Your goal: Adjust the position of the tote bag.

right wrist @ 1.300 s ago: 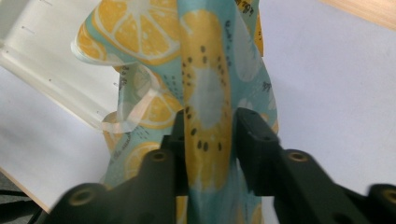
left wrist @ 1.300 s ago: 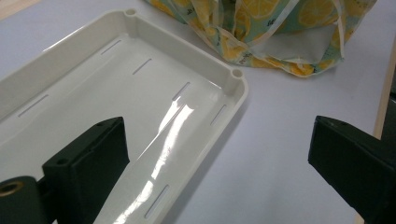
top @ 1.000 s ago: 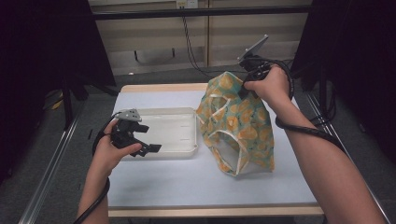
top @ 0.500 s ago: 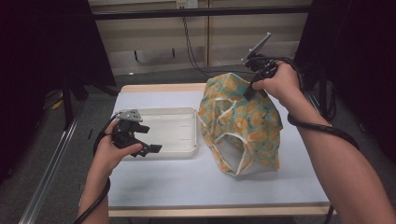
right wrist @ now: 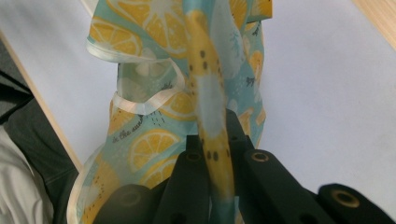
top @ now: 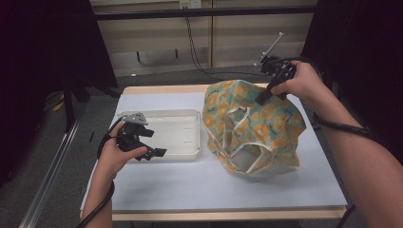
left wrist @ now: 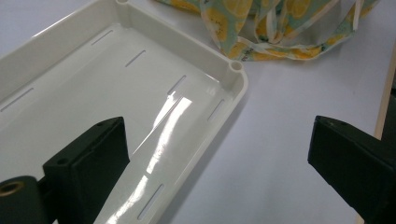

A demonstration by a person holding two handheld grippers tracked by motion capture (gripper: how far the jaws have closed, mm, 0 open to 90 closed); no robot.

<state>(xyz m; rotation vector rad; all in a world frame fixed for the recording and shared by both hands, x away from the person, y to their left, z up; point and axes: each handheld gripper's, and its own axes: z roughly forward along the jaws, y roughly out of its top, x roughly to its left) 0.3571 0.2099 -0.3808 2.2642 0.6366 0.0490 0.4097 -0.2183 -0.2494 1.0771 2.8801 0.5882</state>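
Right hand-held gripper (top: 263, 98) shifted rightward, jaws clamped on lemon-print cloth (top: 249, 124), lifted above table (top: 190, 180). Left hand-held gripper (left wrist: 215, 163) wide open, empty, over white tray (left wrist: 140, 74).

Teal cloth (top: 252, 123) printed with yellow-orange lemon slices, small dark lettering, cream-white piping along edges. Glossy cream-white tray (top: 178, 135) with pale slots. White tabletop (top: 190, 185), light wood edge strip. Black left gripper (top: 154, 153) with grey top plate; black right gripper (top: 263, 98), brass-coloured screw inserts. Black cables.
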